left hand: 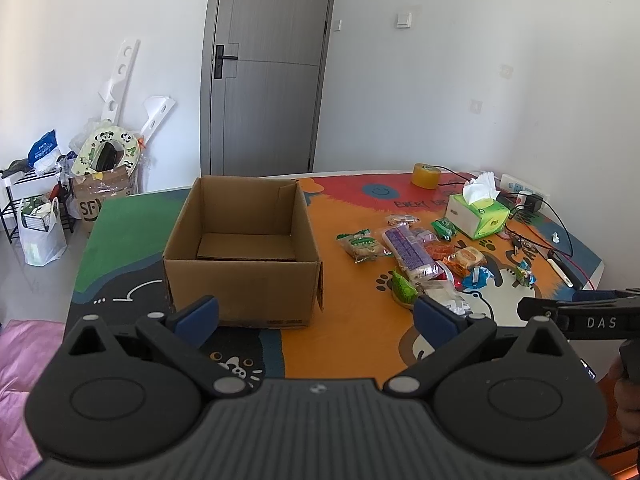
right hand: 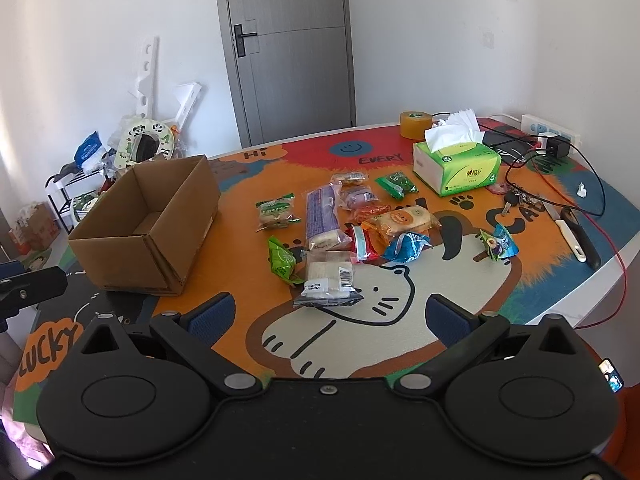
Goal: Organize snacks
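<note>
Both jaws spread empty, left gripper (left hand: 316, 312) facing the bare cardboard box (left hand: 244, 240), right gripper (right hand: 330, 314) above the snack packets (right hand: 340, 224) heaped rightward: probably light, crinkly, slippery, best pinched by sealed edges.

Home room: grey door (left hand: 266, 68), cluttered shoe rack (left hand: 30, 204), cartoon-print table (right hand: 360, 320).

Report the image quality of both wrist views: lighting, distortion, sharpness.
Left wrist view: even daylight, strong fisheye bending of the grey door, dark corner vignetting; the open brown cardboard box is sharp, its interior dimmer. Right wrist view: equally bright, soft shadows under the scattered snack packets, curved table edge, no motion blur.
</note>
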Demonstrator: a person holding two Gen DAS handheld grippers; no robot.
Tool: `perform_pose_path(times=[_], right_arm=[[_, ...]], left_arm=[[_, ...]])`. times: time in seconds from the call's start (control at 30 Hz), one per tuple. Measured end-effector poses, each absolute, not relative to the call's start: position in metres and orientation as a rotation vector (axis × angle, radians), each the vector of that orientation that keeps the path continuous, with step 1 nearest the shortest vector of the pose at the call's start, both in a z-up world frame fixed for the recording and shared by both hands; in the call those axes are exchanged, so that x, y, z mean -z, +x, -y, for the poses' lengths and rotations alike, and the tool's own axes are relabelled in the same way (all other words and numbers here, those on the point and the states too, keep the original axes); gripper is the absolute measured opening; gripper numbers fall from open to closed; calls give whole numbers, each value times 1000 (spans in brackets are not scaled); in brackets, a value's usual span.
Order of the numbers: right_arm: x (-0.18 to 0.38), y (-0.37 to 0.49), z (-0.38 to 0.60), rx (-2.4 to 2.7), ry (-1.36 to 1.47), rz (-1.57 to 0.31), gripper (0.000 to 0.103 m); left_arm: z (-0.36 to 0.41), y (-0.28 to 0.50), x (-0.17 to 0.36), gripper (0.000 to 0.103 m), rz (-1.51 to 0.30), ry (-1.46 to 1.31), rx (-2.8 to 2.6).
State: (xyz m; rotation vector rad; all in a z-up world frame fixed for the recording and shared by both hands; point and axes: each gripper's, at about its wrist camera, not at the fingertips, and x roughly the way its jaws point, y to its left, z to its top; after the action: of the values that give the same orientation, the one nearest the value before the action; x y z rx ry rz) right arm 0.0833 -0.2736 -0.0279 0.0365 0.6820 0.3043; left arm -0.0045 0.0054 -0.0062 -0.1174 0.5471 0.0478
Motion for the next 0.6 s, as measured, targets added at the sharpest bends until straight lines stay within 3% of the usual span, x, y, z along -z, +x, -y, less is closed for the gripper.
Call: perform_pose_path(times=[0.6], right_arm=[[29, 85, 280, -300, 35, -675, 103]], left_arm=[[-3, -1, 6, 103, -548, -111, -40]])
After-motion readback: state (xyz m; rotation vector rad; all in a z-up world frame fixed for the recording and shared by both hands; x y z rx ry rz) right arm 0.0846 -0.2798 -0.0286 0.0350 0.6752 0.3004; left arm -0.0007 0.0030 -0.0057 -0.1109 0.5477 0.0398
